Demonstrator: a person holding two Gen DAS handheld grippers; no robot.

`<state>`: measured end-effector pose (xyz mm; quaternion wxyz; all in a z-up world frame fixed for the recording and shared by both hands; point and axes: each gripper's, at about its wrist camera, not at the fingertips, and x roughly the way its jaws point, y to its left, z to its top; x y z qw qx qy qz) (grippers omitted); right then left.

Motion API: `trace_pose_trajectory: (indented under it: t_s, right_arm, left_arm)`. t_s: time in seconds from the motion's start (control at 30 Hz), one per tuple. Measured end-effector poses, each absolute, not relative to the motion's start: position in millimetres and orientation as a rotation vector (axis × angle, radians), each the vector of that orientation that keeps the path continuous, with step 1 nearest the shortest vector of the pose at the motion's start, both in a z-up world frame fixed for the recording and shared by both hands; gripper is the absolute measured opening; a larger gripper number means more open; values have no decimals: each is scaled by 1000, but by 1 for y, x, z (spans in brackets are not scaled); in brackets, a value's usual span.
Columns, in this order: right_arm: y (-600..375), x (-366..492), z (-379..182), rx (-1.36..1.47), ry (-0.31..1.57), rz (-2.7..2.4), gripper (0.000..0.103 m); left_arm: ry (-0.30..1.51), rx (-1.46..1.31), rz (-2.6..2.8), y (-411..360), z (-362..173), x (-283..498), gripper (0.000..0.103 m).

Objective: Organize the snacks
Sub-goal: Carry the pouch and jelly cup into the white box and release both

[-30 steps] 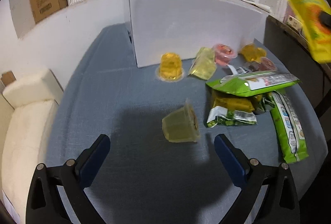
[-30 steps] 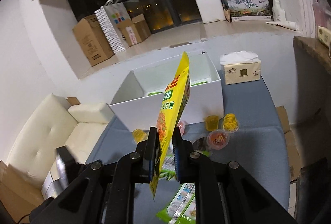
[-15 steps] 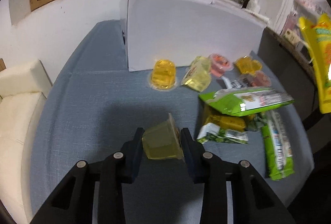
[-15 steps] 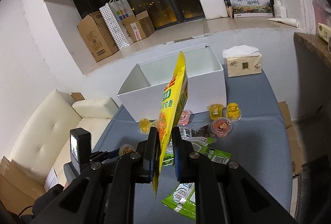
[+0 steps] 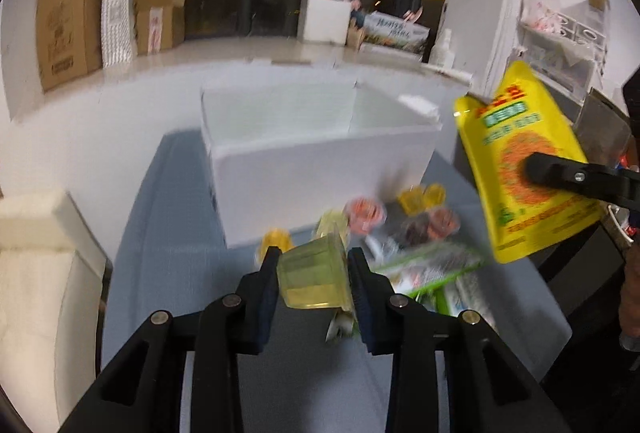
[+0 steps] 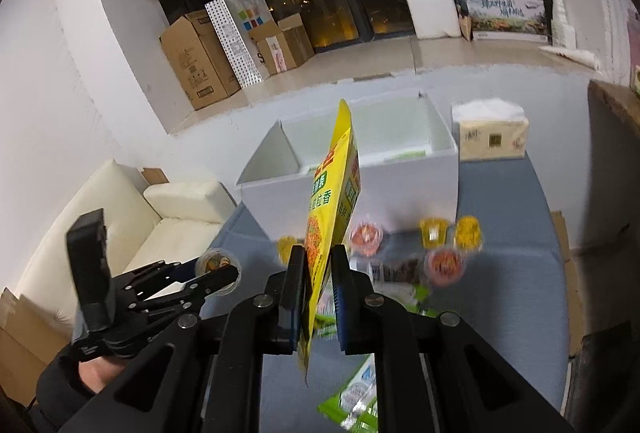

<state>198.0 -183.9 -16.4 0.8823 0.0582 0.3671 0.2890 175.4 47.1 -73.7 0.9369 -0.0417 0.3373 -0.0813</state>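
My left gripper (image 5: 314,275) is shut on a pale green jelly cup (image 5: 314,279) and holds it above the blue table (image 5: 168,265), in front of the open white box (image 5: 320,169). In the right wrist view this gripper (image 6: 224,275) with its cup (image 6: 218,263) is at the left. My right gripper (image 6: 319,273) is shut on a yellow snack bag (image 6: 332,209), held upright in the air before the white box (image 6: 360,173). The bag (image 5: 524,161) shows at the right of the left wrist view.
Several jelly cups (image 6: 444,261) and green snack packets (image 5: 436,269) lie on the table before the box. A tissue pack (image 6: 490,135) stands right of the box. A cream sofa (image 6: 120,217) is at the left. Cardboard boxes (image 6: 200,61) stand by the window.
My left gripper closed on the pale green jelly cup and lifted it off the table toward the box. My right gripper kept the yellow bag raised and moved slightly forward.
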Motion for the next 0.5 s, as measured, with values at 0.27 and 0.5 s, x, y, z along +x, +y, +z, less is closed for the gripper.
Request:
trace_pose_trajectory:
  t_s: [0.27, 0.5]
  right_arm:
    - [-169, 253, 20, 112, 709, 601, 13]
    - [-147, 330, 26, 120, 736, 583, 13]
  left_arm:
    - [578, -29, -179, 46, -13, 222, 37]
    - [579, -31, -147, 65, 1, 297, 37]
